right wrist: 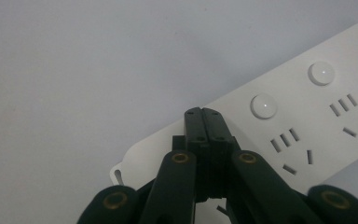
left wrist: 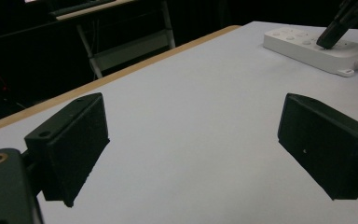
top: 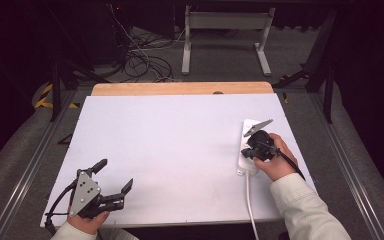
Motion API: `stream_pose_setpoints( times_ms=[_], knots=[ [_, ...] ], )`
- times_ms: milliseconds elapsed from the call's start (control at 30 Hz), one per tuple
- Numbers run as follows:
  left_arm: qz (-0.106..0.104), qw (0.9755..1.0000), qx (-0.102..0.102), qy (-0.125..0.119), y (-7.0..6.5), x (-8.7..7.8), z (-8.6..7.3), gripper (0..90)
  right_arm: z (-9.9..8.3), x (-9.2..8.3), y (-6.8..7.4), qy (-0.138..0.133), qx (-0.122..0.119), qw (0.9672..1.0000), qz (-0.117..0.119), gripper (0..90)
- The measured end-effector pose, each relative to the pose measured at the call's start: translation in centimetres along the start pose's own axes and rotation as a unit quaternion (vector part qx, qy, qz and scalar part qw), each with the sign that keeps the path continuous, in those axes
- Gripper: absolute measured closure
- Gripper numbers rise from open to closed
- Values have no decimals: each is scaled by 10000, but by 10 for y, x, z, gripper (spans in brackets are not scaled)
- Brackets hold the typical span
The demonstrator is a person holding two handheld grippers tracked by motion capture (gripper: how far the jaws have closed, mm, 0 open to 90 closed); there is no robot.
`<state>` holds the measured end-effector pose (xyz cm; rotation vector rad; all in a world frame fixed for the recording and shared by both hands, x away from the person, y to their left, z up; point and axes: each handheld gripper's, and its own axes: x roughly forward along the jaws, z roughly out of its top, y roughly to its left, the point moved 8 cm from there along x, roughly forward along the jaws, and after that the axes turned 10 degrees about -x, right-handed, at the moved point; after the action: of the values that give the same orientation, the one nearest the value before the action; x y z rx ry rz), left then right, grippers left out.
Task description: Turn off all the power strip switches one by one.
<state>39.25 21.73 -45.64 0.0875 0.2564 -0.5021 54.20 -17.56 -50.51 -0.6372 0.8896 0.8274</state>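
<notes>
A white power strip point(top: 246, 131) lies near the right edge of the white table point(top: 170, 150), its cord point(top: 250, 200) running off the front edge. My right gripper point(top: 255, 145) points down over the strip's near end. In the right gripper view that gripper point(right wrist: 203, 112) is shut, jaws pressed flat together with nothing between them, tips over the strip point(right wrist: 307, 121) beside a round button point(right wrist: 264, 105). My left gripper point(top: 115, 175) stays near the front left corner, open wide and holding nothing. From the left gripper view the strip point(left wrist: 314, 46) lies far off at upper right.
A wooden strip point(top: 180, 88) borders the table's far edge. Beyond it a metal frame point(top: 225, 35) and loose cables point(top: 145, 60) sit on the dark floor. The white table surface between the two grippers is bare.
</notes>
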Motion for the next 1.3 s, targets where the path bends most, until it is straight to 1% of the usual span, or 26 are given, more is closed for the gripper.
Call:
stream_pose_setpoints(
  times_ms=[133,167,333,400,467,500,633,667,700,733,800,833,867,900,1000,1133,1300],
  knots=[
    [1,10000,7,-15,0,-1,0,91,0,0,0,-8,51,10000,42,900],
    [-5,10000,15,-6,-1,-1,0,91,0,0,0,21,-6,10000,-11,900],
    [-2,10000,22,-14,-1,-1,1,91,1,1,1,138,-16,9999,-62,900],
    [-16,10000,12,-3,-1,-1,0,91,2,1,0,171,-24,9998,-26,900],
    [-19,10000,12,-1,-1,-1,0,91,1,2,0,203,22,9998,60,900],
    [-21,10000,9,-2,-1,-1,0,91,1,2,0,205,38,9998,62,900],
    [-14,10000,4,-21,0,-1,1,91,3,2,1,308,-101,9995,-61,900],
    [-14,10000,-10,-20,0,-1,1,91,4,1,2,255,-167,9995,-92,900],
    [-13,10000,-18,-13,0,-1,0,91,10,-8,0,-108,-157,9997,-177,900],
    [-4,10000,-7,-16,1,-1,0,91,10,-8,0,-108,-157,9997,-177,900],
    [5,10000,14,-1,1,0,0,91,18,-21,-2,-625,-7,9979,-159,900],
    [-6,10000,-36,-3,0,0,0,91,21,-26,-3,-780,30,9968,-164,900],
    [-7,10000,-24,4,0,0,0,91,22,-29,-3,-866,40,9961,-180,900],
    [-4,10000,-8,0,0,1,0,91,22,-29,-3,-863,-7,9961,-163,900],
    [-8,10000,-18,-5,0,0,0,91,21,-29,-2,-827,-26,9964,-178,900],
    [-1,10000,-17,-2,0,0,0,91,22,-30,-5,-883,-3,9959,-197,900],
    [9,10000,-20,6,1,0,0,91,23,-29,-11,-833,63,9961,-286,900]
  ],
)
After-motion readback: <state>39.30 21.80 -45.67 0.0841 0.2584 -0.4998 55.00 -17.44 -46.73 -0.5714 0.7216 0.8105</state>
